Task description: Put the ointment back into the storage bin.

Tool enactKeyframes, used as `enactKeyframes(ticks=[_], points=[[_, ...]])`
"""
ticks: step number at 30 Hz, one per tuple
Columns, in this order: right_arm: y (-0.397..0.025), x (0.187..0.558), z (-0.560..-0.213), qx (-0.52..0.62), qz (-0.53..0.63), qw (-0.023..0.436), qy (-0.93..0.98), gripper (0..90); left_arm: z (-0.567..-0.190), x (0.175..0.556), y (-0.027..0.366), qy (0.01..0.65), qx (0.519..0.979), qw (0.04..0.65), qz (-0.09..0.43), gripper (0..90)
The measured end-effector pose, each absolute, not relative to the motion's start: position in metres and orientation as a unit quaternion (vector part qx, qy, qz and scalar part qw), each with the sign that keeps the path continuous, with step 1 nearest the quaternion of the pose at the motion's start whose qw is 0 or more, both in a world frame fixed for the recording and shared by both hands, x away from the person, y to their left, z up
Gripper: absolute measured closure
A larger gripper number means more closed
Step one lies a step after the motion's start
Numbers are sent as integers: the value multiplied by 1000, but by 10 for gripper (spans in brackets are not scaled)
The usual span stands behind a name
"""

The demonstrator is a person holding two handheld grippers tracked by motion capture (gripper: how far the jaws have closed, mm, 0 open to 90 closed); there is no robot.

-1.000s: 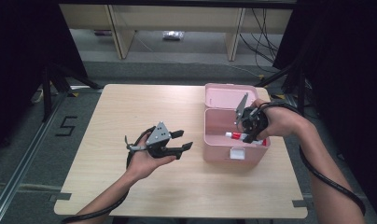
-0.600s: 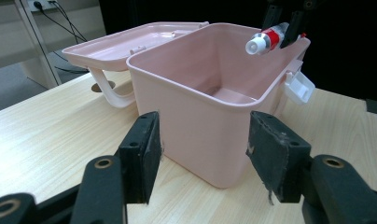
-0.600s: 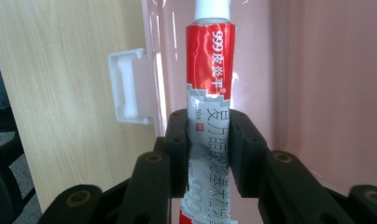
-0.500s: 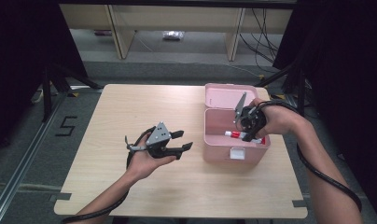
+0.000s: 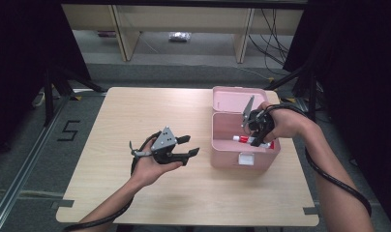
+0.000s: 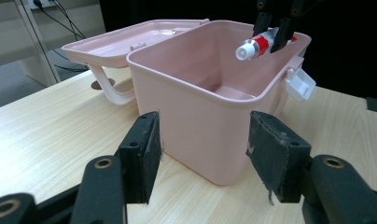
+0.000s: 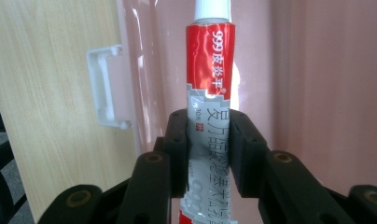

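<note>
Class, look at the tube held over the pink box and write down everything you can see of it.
The ointment tube is slim, with a white cap, a red band bearing white "999" and Chinese characters, and a silver-grey lower body. It looks like soft, slightly creased foil or plastic. The right hand-held gripper is shut on its grey part, jaws pressing both sides. It lies roughly level above the open pink box, cap pointing towards the left side of the table, touching nothing else that can be seen.
</note>
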State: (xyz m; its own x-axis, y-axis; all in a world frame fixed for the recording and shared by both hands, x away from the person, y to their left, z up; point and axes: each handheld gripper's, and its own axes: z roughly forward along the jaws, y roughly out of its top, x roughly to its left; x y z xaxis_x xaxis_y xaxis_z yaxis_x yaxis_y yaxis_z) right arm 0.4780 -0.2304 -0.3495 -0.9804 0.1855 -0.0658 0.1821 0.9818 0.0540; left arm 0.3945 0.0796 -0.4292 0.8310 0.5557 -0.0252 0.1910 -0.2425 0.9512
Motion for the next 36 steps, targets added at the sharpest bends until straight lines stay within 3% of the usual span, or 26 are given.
enactKeyframes(ticks=[27, 32, 36], points=[[-225, 487, -365, 91, 18, 22, 995, 722, -428, 393, 79, 247, 773, 562, 162, 436], [-226, 495, -369, 38, 36, 24, 998, 722, -428, 392, 78, 246, 772, 563, 161, 436], [-224, 490, -369, 76, 20, 16, 997, 723, -428, 392, 78, 245, 773, 562, 161, 436]])
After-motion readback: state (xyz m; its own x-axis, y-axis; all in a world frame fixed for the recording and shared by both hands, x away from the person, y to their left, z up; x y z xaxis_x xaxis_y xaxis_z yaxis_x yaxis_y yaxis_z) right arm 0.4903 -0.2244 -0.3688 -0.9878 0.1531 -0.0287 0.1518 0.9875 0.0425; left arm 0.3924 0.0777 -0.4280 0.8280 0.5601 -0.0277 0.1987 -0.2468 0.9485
